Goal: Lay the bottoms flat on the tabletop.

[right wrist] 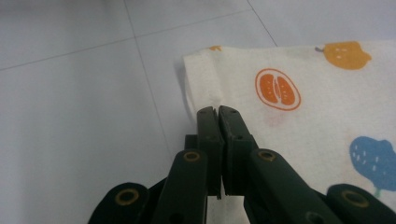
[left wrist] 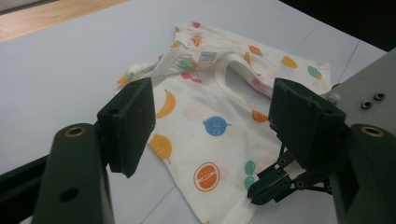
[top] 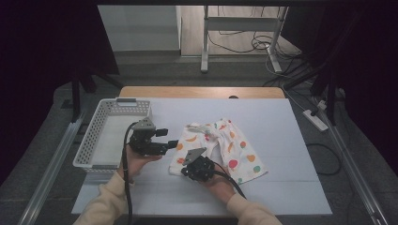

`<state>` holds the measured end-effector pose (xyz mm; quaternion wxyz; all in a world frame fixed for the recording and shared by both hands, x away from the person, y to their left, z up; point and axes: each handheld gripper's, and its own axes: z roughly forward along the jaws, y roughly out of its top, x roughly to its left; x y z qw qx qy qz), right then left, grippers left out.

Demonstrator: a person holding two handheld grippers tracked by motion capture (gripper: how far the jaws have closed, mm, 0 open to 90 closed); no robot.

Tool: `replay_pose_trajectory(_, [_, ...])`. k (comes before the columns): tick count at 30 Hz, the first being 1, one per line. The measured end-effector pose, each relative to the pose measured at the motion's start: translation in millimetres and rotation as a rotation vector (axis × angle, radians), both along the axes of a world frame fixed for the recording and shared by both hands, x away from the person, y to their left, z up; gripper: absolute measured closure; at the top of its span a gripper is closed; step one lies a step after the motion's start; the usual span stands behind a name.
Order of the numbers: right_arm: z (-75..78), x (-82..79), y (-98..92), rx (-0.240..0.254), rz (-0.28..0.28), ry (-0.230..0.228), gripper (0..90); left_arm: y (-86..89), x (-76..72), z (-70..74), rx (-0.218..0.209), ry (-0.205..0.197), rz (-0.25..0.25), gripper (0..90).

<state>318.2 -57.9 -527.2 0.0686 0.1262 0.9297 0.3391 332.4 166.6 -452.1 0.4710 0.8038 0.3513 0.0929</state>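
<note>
A small white garment (top: 230, 145) printed with coloured fruit lies crumpled on the white table top (top: 281, 187). My left gripper (top: 167, 138) hovers at the garment's left edge, and in the left gripper view its jaws stand wide apart (left wrist: 215, 112) with only the cloth (left wrist: 187, 154) far beneath them. My right gripper (top: 183, 172) is at the garment's near left corner. In the right gripper view its jaws (right wrist: 217, 111) are pressed together on the hem of the cloth (right wrist: 303, 107), beside an orange-slice print. The right gripper's tips (left wrist: 257, 191) also show in the left gripper view.
A white perforated basket (top: 101, 117) stands at the table's left edge, close behind the left hand. A strip of bare wood (top: 202, 91) runs along the far edge. On the floor beyond are cables, a desk frame (top: 205, 42) and a power strip (top: 315, 119).
</note>
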Motion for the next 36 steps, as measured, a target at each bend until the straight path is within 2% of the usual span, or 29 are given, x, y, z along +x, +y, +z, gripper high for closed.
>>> replay_pose_trajectory(5, [1.8, -0.5, -3.5, 0.020, 0.010, 0.031, 87.5, -0.2, -0.1, 0.1, 0.001, 0.000, -0.002, 31.2])
replay_pose_trajectory(9, [5.3, -9.2, -6.4, 0.028, 0.034, 0.046, 87.5, 0.1, -0.2, 0.3, 0.002, -0.002, -0.003, 31.2])
replay_pose_trajectory(15, [6.6, -25.5, -9.7, 0.026, 0.073, 0.045, 87.5, -1.3, -0.5, 0.6, 0.004, -0.002, -0.003, 31.2])
replay_pose_trajectory(19, [5.9, -30.8, -10.5, 0.029, 0.085, 0.061, 87.5, -2.8, -0.3, 0.0, 0.005, -0.001, -0.006, 31.2])
replay_pose_trajectory(25, [5.7, -39.0, -11.3, 0.021, 0.112, 0.066, 87.5, -3.8, -0.4, -0.7, 0.007, 0.000, -0.008, 31.2])
replay_pose_trajectory(30, [5.7, -42.3, -14.1, 0.025, 0.112, 0.058, 87.1, -4.7, -0.5, -0.6, 0.009, -0.001, -0.010, 31.2])
replay_pose_trajectory(31, [5.7, -41.9, -14.7, 0.029, 0.110, 0.058, 86.4, -4.8, -0.4, -0.6, 0.011, -0.001, -0.010, 31.2])
replay_pose_trajectory(32, [6.7, -41.9, -15.8, 0.041, 0.106, 0.051, 81.8, -4.9, -0.4, -0.6, 0.010, -0.001, -0.010, 31.2])
replay_pose_trajectory(34, [10.0, -42.0, -17.9, 0.071, 0.091, 0.035, 68.6, -4.8, -0.4, -0.5, 0.011, -0.001, -0.010, 31.2])
replay_pose_trajectory(36, [14.3, -40.7, -21.8, 0.098, 0.076, 0.029, 64.6, -4.3, -0.3, -0.6, 0.008, -0.001, -0.010, 31.2])
